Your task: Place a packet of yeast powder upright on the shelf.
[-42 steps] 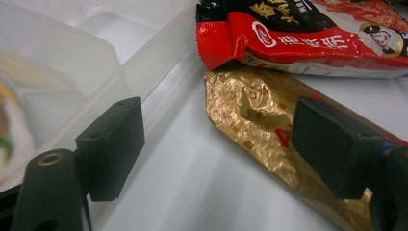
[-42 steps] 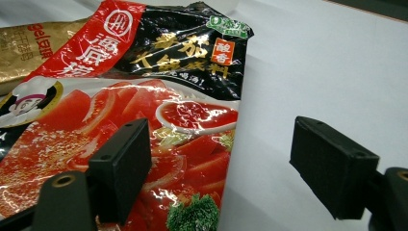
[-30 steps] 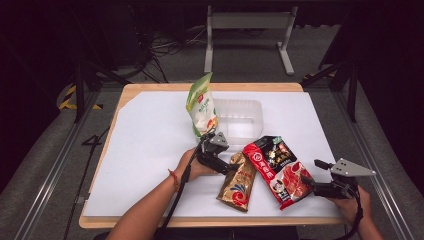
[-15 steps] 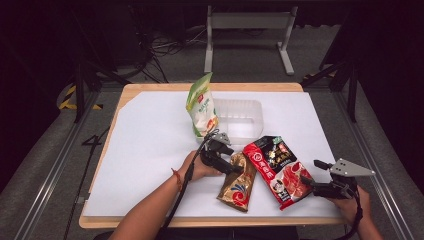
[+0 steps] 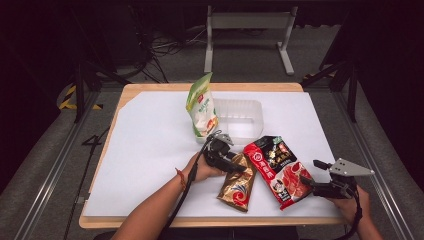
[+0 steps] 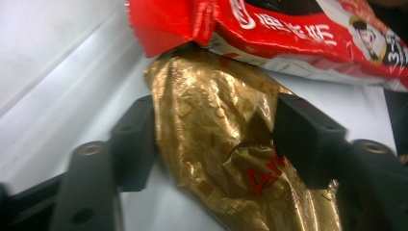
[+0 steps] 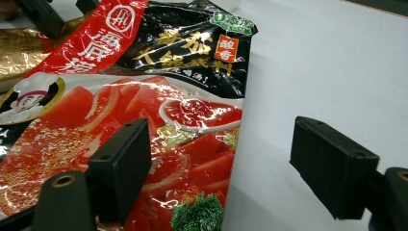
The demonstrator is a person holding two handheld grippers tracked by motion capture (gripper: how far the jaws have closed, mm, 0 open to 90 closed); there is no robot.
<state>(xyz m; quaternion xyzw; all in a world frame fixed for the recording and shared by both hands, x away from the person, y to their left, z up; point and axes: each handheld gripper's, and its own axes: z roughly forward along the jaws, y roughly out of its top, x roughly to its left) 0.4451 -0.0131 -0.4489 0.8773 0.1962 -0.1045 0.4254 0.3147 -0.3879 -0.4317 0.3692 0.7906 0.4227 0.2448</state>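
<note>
Packets crowd the near half of the table: a red and black sauce packet lies flat with its top corner lapping over the upper end of a gold foil packet, so the gold one is partly pinned underneath. Behind them a green and white pouch stands upright, leaning against a clear plastic tray. The left gripper sits at the gold packet's top end, and its jaws have just been closing; in the left gripper view they flank the crinkled foil on both sides, pads against it. The right gripper rests at the sauce packet's lower right edge, jaws spread wide, one jaw over the packet and the other over bare sheet, gripping nothing. White sheet covers a wooden tabletop; beyond are a dark floor, cables and a metal stand.
</note>
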